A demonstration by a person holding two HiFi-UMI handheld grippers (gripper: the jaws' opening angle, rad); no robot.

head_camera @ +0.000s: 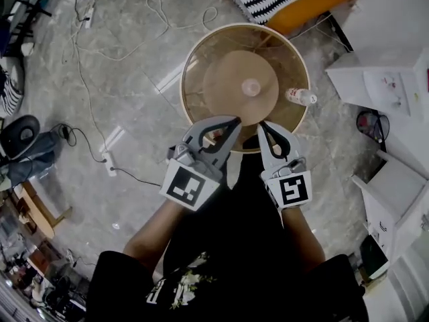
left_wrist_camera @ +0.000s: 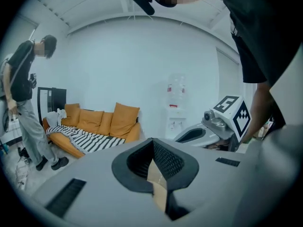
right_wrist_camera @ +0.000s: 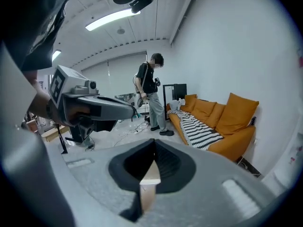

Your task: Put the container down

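left gripper (head_camera: 230, 121) and right gripper (head_camera: 263, 127) are both clenched on the near rim of the container (head_camera: 194, 79); the rim edge sits between each jaw pair.

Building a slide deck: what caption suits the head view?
The left gripper and right gripper clamp the near rim of a tan container over a marble floor.

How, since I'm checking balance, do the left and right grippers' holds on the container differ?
The left gripper slants sharply inward; the right gripper only slightly. The left cube looks twisted; the right cube sits squarer. Both are shut on the near rim of the container.
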